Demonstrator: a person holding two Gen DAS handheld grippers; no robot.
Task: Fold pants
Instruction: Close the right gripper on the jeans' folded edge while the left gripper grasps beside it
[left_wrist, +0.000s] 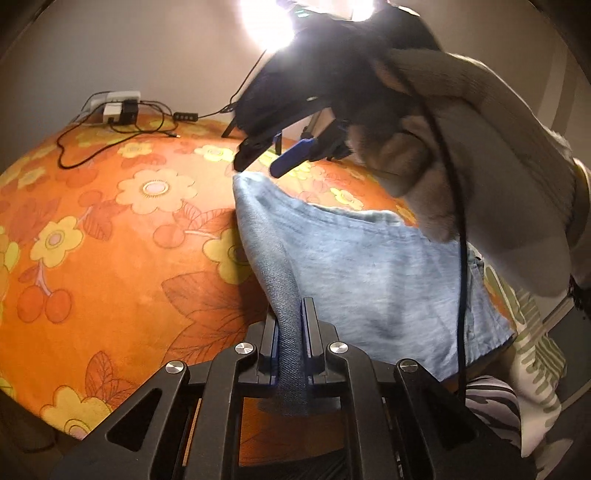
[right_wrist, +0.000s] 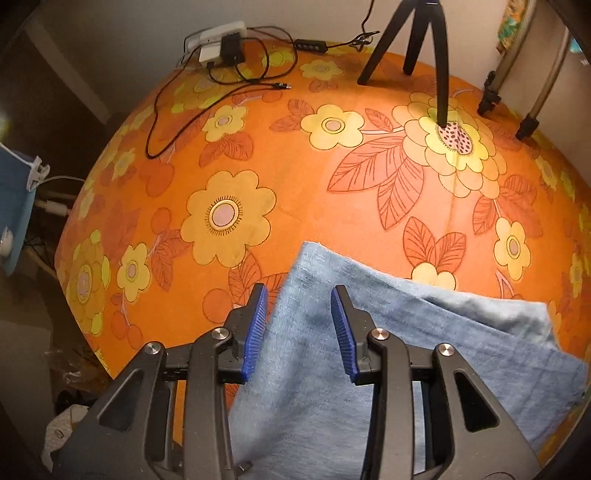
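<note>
Pinching pants, left hand-held gripper

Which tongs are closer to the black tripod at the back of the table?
Right. The right tongs hang open above the blue pants, facing the tripod. The left tongs pinch a pants fold nearer the table's front edge.

Each black plastic gripper with two fingers has ridged blue pads and round silver screws on its arms. The other black gripper looks the same. At two o'clock, a fuzzy cream sleeve and thin black cable show.
</note>
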